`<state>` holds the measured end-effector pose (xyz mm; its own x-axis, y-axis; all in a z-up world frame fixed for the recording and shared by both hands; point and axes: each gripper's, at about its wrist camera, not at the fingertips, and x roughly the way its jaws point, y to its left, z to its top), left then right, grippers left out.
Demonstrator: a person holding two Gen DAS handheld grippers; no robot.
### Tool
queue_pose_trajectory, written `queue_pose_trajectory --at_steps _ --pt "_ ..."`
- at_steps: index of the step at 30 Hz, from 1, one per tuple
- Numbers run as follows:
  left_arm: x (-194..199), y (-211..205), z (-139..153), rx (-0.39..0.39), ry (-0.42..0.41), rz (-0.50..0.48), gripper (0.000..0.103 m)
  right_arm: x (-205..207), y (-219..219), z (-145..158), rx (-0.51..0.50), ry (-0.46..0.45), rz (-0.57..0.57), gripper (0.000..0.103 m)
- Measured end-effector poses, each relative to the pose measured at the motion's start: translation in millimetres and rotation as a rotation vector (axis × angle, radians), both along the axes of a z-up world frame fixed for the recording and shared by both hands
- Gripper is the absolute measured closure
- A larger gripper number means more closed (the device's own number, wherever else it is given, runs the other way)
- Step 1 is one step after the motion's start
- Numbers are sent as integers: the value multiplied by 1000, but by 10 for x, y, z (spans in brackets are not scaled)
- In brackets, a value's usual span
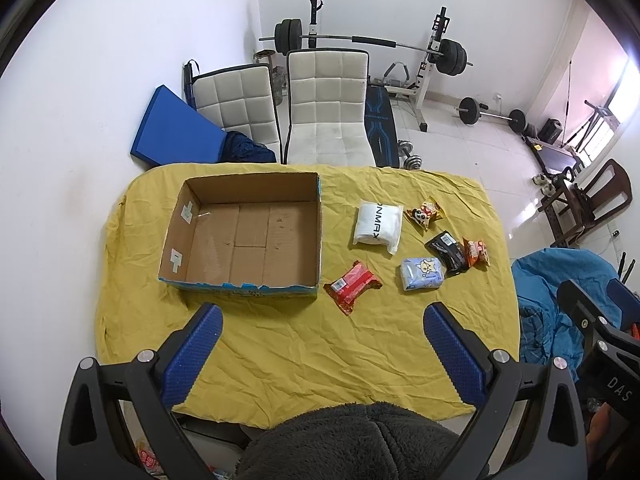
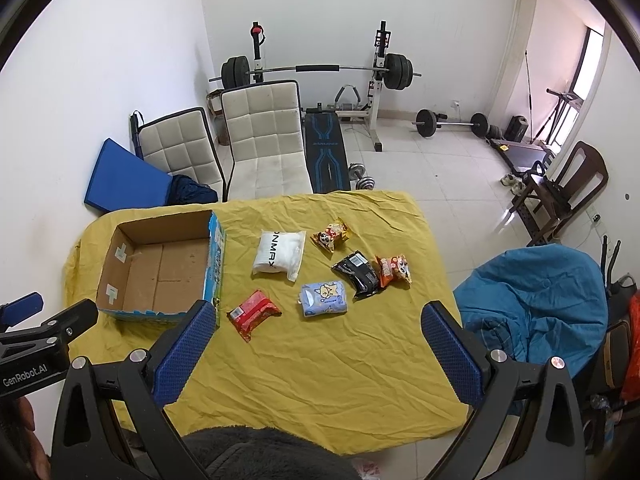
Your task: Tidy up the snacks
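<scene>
An empty cardboard box (image 1: 248,236) (image 2: 160,272) sits at the left of the yellow-covered table (image 1: 304,360) (image 2: 320,368). To its right lie several snack packs: a red pack (image 1: 351,286) (image 2: 253,312), a white pack (image 1: 378,223) (image 2: 278,255), a light blue pack (image 1: 422,273) (image 2: 323,299), a black pack (image 1: 447,250) (image 2: 357,273), an orange pack (image 1: 476,252) (image 2: 394,270) and a panda-print pack (image 1: 425,213) (image 2: 331,236). My left gripper (image 1: 322,320) and right gripper (image 2: 320,320) hover open above the table's near side, holding nothing.
Two white padded chairs (image 1: 328,108) (image 2: 264,136) stand behind the table, with a blue mat (image 1: 176,128) against the wall. A barbell rack (image 2: 316,72) and weights fill the back. A blue beanbag (image 2: 532,300) sits right of the table. Dark fleece (image 1: 352,440) covers the near edge.
</scene>
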<state>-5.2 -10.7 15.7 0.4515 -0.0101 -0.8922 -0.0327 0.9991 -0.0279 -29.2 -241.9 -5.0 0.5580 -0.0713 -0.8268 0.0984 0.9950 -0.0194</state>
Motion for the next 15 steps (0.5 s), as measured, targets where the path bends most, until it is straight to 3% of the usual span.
queue_pose_trajectory --at_steps 15 --pt "18 41 -14 -2 -8 2 0 7 7 -4 4 -4 1 0"
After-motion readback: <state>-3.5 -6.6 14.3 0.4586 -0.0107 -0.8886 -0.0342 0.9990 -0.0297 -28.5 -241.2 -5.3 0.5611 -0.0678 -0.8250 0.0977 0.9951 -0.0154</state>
